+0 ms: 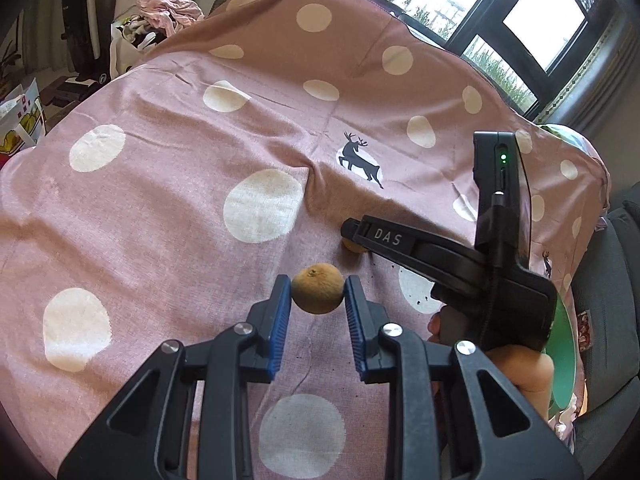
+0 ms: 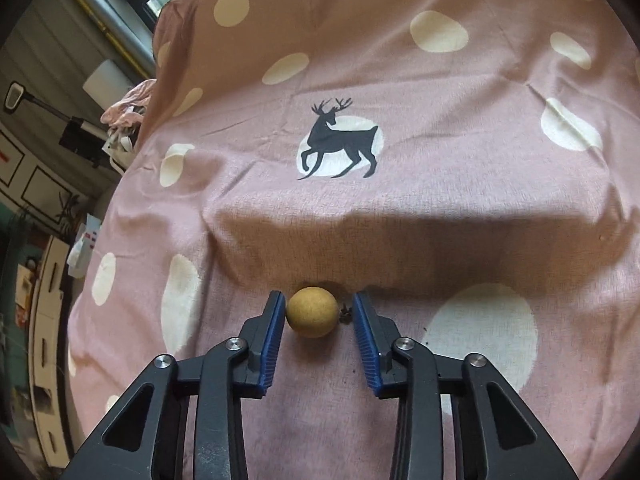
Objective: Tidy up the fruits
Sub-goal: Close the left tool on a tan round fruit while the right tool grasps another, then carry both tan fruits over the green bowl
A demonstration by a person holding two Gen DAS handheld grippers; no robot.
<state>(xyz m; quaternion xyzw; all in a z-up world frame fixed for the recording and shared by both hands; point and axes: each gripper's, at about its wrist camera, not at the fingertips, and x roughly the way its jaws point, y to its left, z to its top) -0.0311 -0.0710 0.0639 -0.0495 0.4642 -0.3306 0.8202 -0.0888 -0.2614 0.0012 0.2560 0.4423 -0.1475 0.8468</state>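
Note:
In the left wrist view, my left gripper (image 1: 318, 292) is shut on a small round brown fruit (image 1: 318, 289), both blue pads touching it, above the pink spotted cloth (image 1: 160, 200). The right gripper's black body (image 1: 472, 264) reaches in from the right, over a second brown fruit (image 1: 352, 246) that is mostly hidden beneath it. In the right wrist view, my right gripper (image 2: 319, 314) is open around that tan round fruit (image 2: 312, 312), which lies on the cloth; the left pad touches it, the right pad stands a little apart.
A green plate rim (image 1: 564, 356) shows at the right edge behind the right gripper. A grey sofa (image 1: 616, 320) lies beyond it. Clothes (image 1: 160, 16) are piled at the cloth's far left. Small dark crumbs (image 2: 345, 314) lie beside the tan fruit.

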